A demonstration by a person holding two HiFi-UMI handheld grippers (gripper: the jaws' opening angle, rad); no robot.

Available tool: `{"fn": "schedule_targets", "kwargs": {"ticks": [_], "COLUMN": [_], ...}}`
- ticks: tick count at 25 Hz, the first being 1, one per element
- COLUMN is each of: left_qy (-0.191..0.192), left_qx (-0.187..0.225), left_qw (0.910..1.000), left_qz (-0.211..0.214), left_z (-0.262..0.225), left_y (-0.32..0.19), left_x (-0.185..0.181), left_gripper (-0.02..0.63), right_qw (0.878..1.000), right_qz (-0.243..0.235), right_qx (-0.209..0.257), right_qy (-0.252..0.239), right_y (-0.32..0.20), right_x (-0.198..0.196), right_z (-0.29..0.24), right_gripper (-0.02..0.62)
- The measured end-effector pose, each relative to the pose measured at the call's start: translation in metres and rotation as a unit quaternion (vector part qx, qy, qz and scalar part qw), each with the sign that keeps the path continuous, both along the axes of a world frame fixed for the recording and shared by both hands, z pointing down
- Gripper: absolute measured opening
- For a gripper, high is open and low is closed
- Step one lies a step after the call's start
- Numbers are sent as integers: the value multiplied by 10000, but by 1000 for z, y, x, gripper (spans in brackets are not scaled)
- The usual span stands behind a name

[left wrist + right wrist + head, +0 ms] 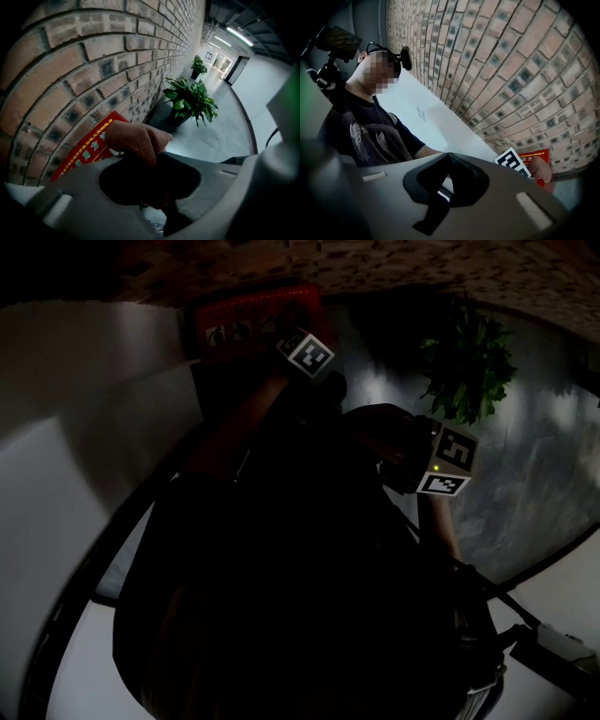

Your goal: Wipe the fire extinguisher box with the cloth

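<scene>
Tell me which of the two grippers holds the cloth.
The left gripper: its jaws are shut on the brown cloth near the red fire extinguisher box. The right gripper has nothing between its jaws.

This is a long indoor corridor in an office-like or public building. A brick wall [93, 56] runs beside a glossy grey floor [220, 129] under strip lights [239, 35], with potted plants [190, 101] along it and a red fire extinguisher box [84, 152] at its foot
</scene>
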State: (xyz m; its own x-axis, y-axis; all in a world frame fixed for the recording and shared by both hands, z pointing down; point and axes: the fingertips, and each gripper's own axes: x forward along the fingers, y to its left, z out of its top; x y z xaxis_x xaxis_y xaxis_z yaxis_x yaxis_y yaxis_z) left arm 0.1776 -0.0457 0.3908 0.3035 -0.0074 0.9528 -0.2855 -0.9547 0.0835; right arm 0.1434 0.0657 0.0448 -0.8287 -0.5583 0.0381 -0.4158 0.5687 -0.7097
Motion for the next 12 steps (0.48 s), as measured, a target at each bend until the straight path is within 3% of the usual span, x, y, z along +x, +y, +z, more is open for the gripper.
{"fn": "schedule_targets", "kwargs": {"ticks": [6,10,12], "left_qy": [-461,-803,-941], "left_qx": [-12,-171,-209], "left_qw": [9947,9790,9725], "left_qz": [-917,-1864,-2121], "left_z": [2,17,23], "left_y": [-41,-53,-53], "left_x": [-102,-185,-217], "left_gripper": [103,103,103], "right_qw": [9987,9966,9950], "right_qz": [-490,-820,-991], "right_qx": [71,58,74], "right_qy": [-87,-37,64], "right_y": [-13,-19,-18], "right_x": [-35,-63,-75], "right_z": [2,5,6], "right_gripper": [-2,-2,-2]}}
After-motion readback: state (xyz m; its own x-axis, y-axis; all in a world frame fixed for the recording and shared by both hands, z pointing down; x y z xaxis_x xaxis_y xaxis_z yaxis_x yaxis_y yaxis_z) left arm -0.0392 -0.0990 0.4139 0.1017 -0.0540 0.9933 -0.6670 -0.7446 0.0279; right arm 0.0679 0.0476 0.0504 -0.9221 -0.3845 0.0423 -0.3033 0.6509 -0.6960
